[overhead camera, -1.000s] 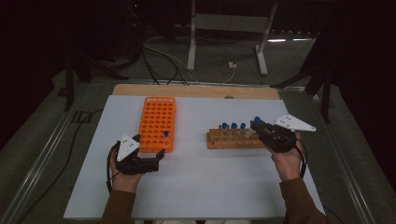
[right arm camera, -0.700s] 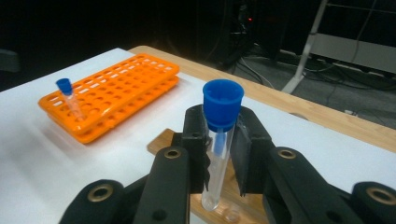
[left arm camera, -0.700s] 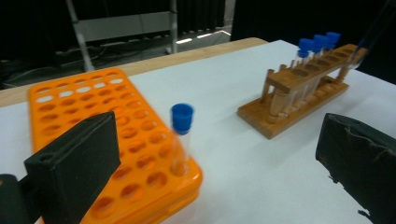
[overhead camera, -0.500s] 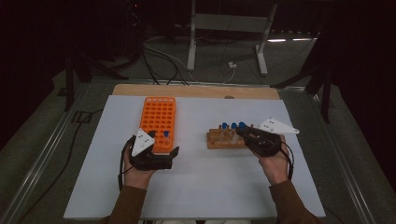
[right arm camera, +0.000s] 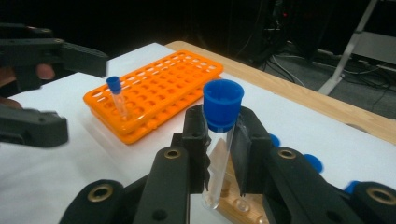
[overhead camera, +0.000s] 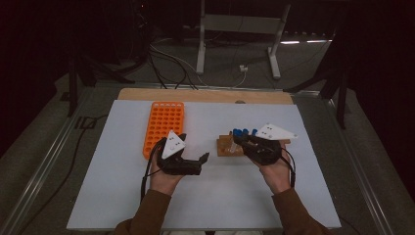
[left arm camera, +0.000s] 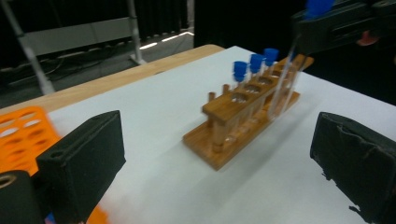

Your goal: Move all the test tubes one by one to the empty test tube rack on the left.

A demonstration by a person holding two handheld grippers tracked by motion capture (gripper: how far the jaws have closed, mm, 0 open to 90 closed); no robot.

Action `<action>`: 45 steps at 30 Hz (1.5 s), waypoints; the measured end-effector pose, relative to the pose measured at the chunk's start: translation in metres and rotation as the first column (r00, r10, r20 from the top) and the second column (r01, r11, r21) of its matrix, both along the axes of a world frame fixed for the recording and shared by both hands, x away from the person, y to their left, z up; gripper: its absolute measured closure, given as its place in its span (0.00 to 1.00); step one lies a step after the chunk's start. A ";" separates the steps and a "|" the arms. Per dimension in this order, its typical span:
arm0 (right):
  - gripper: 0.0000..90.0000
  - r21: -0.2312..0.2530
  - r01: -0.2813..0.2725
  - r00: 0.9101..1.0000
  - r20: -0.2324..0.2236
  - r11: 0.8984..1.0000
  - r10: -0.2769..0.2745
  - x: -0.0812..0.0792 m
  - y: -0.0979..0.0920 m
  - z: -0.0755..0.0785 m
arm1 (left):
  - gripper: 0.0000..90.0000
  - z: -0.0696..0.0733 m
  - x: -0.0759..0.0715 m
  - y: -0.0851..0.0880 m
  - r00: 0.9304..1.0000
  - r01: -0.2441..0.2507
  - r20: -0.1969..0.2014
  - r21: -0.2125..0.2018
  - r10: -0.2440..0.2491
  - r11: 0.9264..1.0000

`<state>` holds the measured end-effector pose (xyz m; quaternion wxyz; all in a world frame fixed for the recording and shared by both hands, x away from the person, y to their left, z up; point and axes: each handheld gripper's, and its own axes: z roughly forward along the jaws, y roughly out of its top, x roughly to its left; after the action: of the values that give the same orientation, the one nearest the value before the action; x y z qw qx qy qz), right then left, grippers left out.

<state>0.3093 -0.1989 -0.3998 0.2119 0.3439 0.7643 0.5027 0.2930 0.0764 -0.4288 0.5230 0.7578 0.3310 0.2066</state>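
The right gripper (right arm camera: 219, 154) clamps 1 blue-capped tube (right arm camera: 219, 140); the left gripper (left arm camera: 224, 163) gapes wide, holding nothing. A sloppy handover could let the glass slip and strike the wooden rack (left arm camera: 243, 116).

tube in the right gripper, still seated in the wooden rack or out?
Out. The right gripper clamps the blue-capped tube just below its cap, and the tube's rounded bottom hangs clear above the wooden rack, roughly upright.

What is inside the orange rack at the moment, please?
One blue-capped tube stands in a hole near the corner of the orange rack; the other holes look empty. In the high view, the left gripper covers that corner.
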 end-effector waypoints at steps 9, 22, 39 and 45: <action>0.86 0.004 -0.036 0.999 -0.020 0.999 0.036 -0.001 0.015 -0.003 | 0.17 -0.005 0.006 -0.024 0.998 0.058 -0.013 -0.012 -0.058 0.998; 0.86 0.011 -0.072 0.997 -0.036 0.997 0.073 -0.001 0.032 -0.005 | 0.60 -0.010 0.008 -0.044 0.997 0.078 0.011 0.002 -0.078 0.997; 0.86 0.034 -0.098 0.993 -0.062 0.995 0.100 0.000 0.034 -0.008 | 0.87 -0.013 0.008 -0.047 0.993 0.114 0.035 0.022 -0.114 0.993; 0.76 0.046 -0.101 0.993 -0.056 0.994 0.103 0.000 0.031 -0.006 | 0.87 -0.013 0.009 -0.046 0.994 0.107 0.029 0.026 -0.108 0.994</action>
<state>0.3092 -0.1678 -0.4061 0.1561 0.3235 0.7758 0.5188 0.3020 0.0300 -0.4415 0.5291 0.7776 0.2793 0.1936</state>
